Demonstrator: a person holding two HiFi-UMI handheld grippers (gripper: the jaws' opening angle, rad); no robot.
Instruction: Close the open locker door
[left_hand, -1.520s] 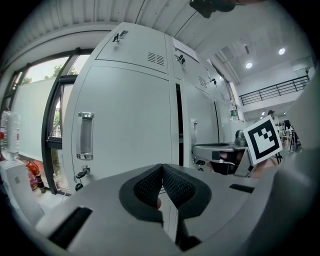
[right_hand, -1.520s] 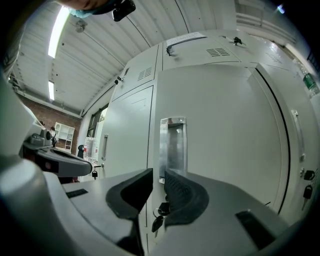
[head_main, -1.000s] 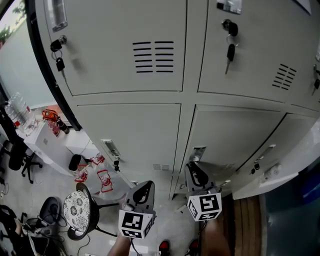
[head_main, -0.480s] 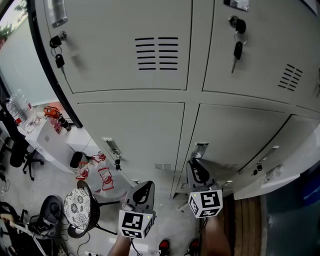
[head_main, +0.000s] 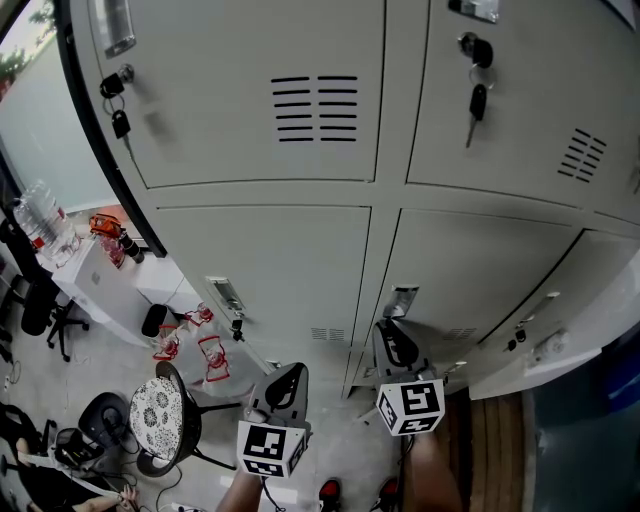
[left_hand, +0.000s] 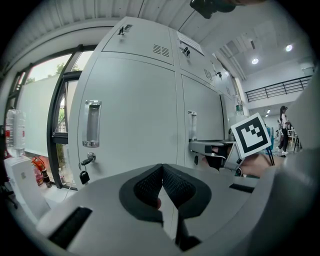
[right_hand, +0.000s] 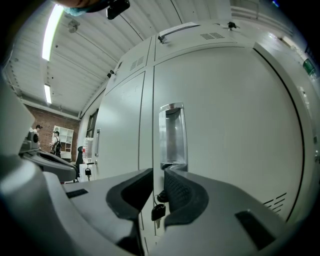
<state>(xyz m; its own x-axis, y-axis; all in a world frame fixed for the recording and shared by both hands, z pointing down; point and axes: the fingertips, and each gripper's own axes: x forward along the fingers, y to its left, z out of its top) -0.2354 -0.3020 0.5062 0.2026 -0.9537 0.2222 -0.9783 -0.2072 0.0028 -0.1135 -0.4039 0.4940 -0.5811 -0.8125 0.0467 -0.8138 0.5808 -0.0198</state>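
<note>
**Head view:** A bank of smooth grey sheet-metal lockers (head_main: 300, 250), with slotted vents and hanging keys, fills the frame. The open door (head_main: 545, 335) is seen swung out at lower right, its edge standing off the cabinet front. The left claw (head_main: 288, 375) and right claw (head_main: 392, 335) are held low at centre. The right one is just below a recessed handle (head_main: 400, 300) and apart from the open door. A round patterned stool (head_main: 152, 420) stands at lower left. Both claws are placed as they were half a second earlier.

**Left gripper view:** The ribbed black pads of the left claw (left_hand: 162, 167) are pressed tip to tip, and nothing is held.

**Right gripper view:** The jaws of the right claw (right_hand: 159, 172) are parted by a narrow slit, and nothing is gripped. The shiny handle (right_hand: 172, 135) and a black key (right_hand: 158, 211) are seen beyond.
</note>
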